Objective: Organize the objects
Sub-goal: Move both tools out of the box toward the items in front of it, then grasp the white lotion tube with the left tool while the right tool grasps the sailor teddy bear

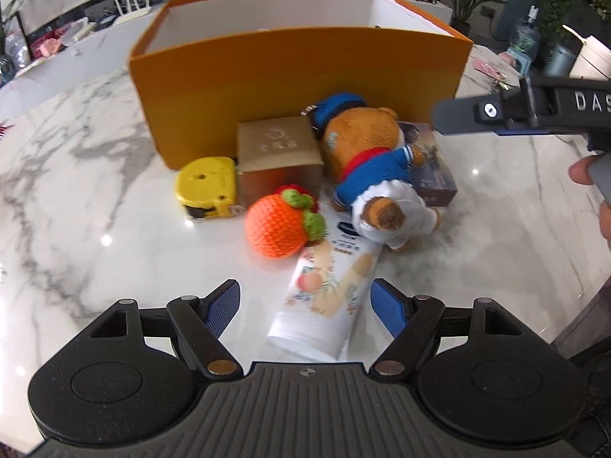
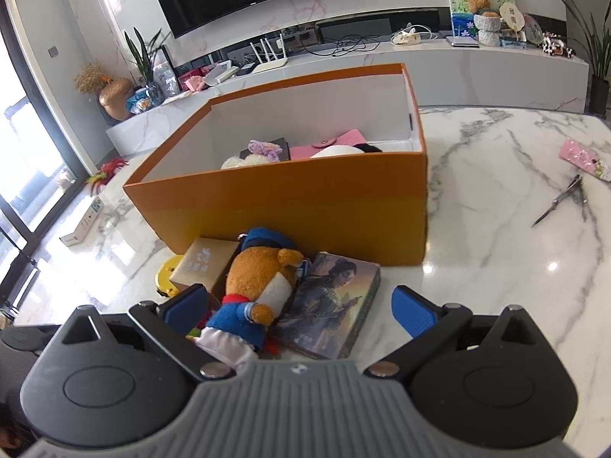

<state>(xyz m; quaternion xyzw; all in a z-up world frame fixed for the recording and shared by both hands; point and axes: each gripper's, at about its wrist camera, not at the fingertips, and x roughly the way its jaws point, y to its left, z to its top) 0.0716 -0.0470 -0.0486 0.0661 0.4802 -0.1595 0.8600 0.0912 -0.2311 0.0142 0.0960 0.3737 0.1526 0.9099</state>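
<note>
Left gripper (image 1: 305,305) has its jaws spread wide, gripping nothing; the white lotion tube (image 1: 326,297) lies flat on the marble table (image 1: 95,191) with its lower body in the gap between the blue pads, clear of both, so this reads as a straddle lined up for a side pinch across the tube's narrow width. Left of and beyond the left finger: yellow tape measure (image 1: 206,187), then the gold cardboard box (image 1: 277,156), both butted against the orange storage box (image 1: 301,76), probably staged there for loading. Just ahead of the fingertips the crocheted orange (image 1: 277,225) touches the tube's far end, and the sailor-suit teddy bear (image 1: 376,175) lies over that end, so the tube likely has to slide out from under them. Right gripper (image 2: 299,305) is also released and empty: the bear sits just inside its left finger, the illustrated book box (image 2: 332,305) lies flat in the middle of the gap and ahead, partly under the bear, the right finger over bare marble. Storage box stands beyond both sets of fingertips, open top, and already holds plush items and a pink pouch (image 2: 336,143), so I'd judge the sort well underway. Scissors (image 2: 561,198) lie far right of the right finger, out of play.
</note>
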